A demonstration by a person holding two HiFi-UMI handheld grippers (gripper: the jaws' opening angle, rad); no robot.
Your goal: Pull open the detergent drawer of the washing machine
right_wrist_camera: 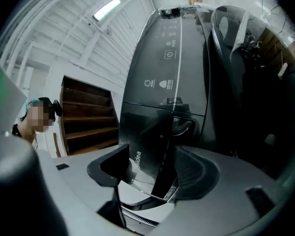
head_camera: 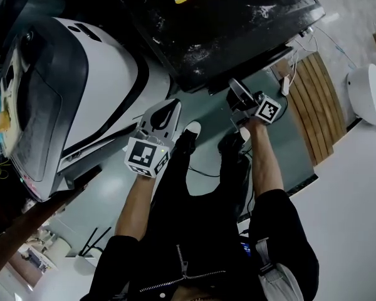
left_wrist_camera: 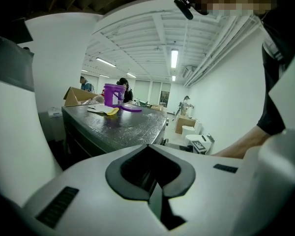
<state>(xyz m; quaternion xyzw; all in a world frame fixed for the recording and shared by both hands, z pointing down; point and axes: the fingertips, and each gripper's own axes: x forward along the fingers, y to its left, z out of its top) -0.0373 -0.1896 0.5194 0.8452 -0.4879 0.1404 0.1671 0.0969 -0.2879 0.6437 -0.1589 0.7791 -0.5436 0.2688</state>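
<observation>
Item: white and dark-grey washing machine (head_camera: pixel 106 74), at the person's left. Its glossy dark detergent drawer front (right_wrist_camera: pixel 155 132) bears the lettering (right_wrist_camera: pixel 137 159) "Midea". It appears to stand proud of the panel, so the pull seems made, extent unclear. The right gripper (right_wrist_camera: pixel 152 156) has fingers spread, framing the drawer without pressing it. The left gripper (left_wrist_camera: pixel 150 176) has fingers pressed together, empty.

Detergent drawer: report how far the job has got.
Done: nothing visible. The detergent drawer looks flush with the control panel, apparently shut. In hand: the right gripper faces it from a distance, jaws wide apart, gripping nothing. The left gripper is shut, empty, aimed at the table. Left: reach the drawer, grip it, pull it out.
</observation>
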